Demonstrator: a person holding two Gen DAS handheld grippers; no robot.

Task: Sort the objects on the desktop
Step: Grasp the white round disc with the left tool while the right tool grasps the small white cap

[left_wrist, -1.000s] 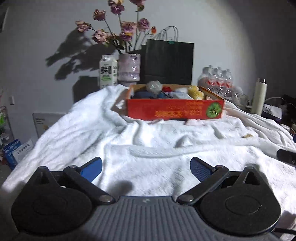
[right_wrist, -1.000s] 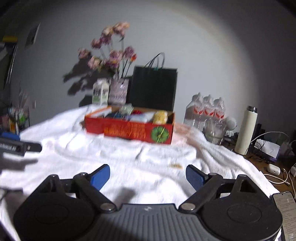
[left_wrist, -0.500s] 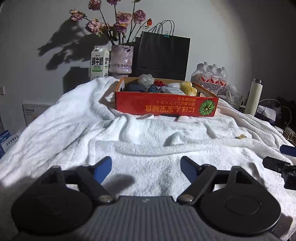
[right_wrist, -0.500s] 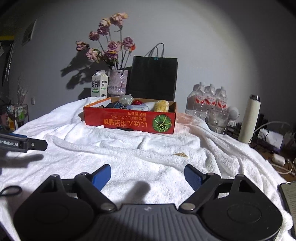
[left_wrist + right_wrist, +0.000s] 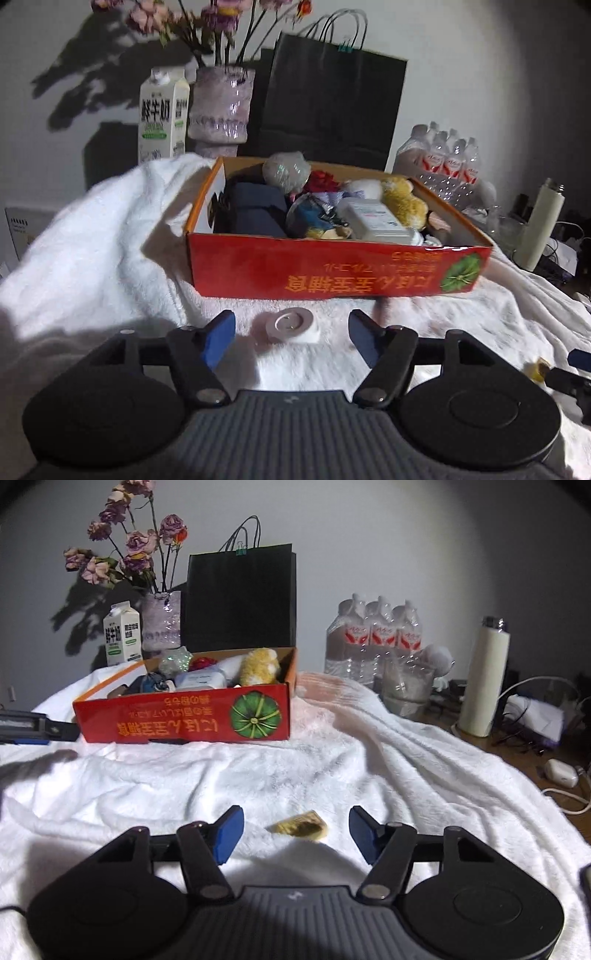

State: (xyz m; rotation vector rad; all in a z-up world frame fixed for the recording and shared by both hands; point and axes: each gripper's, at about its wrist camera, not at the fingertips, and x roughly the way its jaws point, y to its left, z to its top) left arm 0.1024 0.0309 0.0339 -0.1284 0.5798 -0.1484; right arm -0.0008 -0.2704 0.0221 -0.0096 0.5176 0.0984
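Note:
A red cardboard box (image 5: 332,269) (image 5: 184,720) full of small items stands on the white blanket. A white tape roll (image 5: 290,325) lies on the blanket just in front of the box, between the blue fingertips of my open, empty left gripper (image 5: 291,332). A small gold wrapper (image 5: 301,825) lies on the blanket between the fingertips of my open, empty right gripper (image 5: 297,829). The left gripper's finger (image 5: 33,725) shows at the left edge of the right wrist view.
Behind the box stand a milk carton (image 5: 162,118), a vase of flowers (image 5: 221,107) and a black paper bag (image 5: 328,99). To the right are packed water bottles (image 5: 373,638), a cream flask (image 5: 484,679), cables and an earbud case (image 5: 561,771).
Both grippers have moved forward toward the box. The tape roll now lies between the left fingertips and the gold wrapper between the right fingertips. Both stay open.

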